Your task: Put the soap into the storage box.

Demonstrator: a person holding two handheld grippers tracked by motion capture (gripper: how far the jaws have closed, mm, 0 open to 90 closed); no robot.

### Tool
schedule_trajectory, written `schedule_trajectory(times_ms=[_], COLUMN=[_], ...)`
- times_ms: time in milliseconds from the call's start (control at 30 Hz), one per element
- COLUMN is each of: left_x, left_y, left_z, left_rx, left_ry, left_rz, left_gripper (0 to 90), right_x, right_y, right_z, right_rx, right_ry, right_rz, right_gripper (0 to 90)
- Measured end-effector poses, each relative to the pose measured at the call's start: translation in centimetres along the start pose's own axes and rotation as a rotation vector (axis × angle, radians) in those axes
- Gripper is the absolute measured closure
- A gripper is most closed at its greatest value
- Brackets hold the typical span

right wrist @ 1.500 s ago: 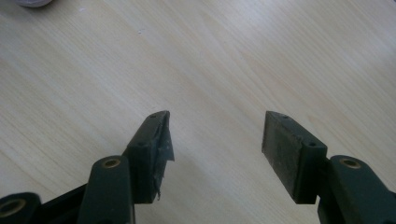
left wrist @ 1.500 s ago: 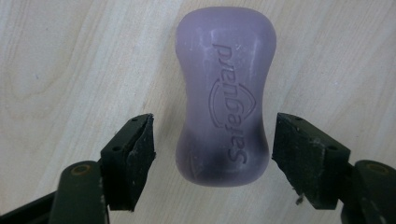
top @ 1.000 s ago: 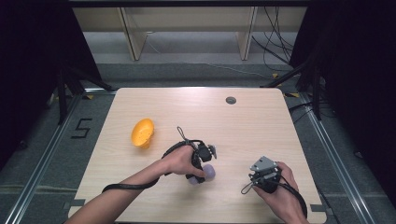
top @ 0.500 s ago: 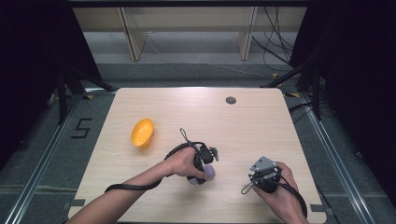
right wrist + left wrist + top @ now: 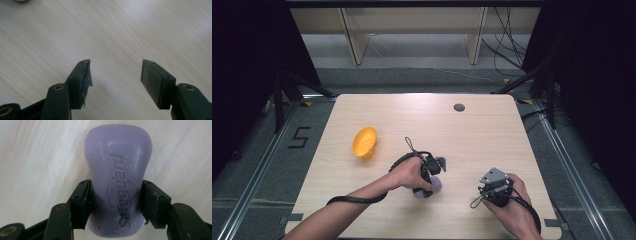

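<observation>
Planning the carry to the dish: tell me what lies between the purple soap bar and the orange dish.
In the high view, bare table separates the purple soap bar, gripped by the left gripper, from the orange dish.

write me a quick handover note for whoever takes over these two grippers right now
Left gripper: its jaws have just been closing and now press on both sides of the purple soap bar, which lies flat on the wooden table, near its front edge.
Right gripper: jaws open, nothing between them, low over bare table at the front right.
Orange soap dish: sits on the left part of the table, apart from the soap.
Done: soap gripped.
Left: lift it; the dish looks like the likely place for it.
</observation>
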State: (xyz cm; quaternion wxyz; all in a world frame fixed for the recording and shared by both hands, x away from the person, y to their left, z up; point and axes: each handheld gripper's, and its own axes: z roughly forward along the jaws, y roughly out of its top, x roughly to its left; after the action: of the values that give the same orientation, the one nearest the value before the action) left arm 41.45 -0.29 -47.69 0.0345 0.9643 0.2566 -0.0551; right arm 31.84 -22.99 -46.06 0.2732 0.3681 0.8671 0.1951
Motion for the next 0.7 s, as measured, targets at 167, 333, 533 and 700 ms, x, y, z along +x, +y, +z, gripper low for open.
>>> schedule_trajectory(times_ms=[167,333,533,700], left_x=[0.2,-0.1,-0.5,-0.9], left_y=[-0.4,-0.8,-1.4,-2.7], left_z=[-0.1,-0.5,-1.5,-1.7], left_rx=[-0.043,-0.073,-0.136,-0.229], left_ry=[0.011,0.034,0.072,0.12], left_rz=[-0.005,-0.004,0.001,-0.016], left_gripper=[45.3,45.6,46.4,46.8], right_x=[0.1,0.0,0.0,0.0], right_y=[0.0,0.0,0.0,0.0], right_z=[0.0,0.1,0.0,0.0], right_rx=[0.001,-0.001,-0.003,-0.007], right_ry=[0.003,0.003,0.001,-0.002], right_rz=[0.003,-0.003,-0.001,-0.001], right_gripper=[41.4,41.4,41.2,41.1])
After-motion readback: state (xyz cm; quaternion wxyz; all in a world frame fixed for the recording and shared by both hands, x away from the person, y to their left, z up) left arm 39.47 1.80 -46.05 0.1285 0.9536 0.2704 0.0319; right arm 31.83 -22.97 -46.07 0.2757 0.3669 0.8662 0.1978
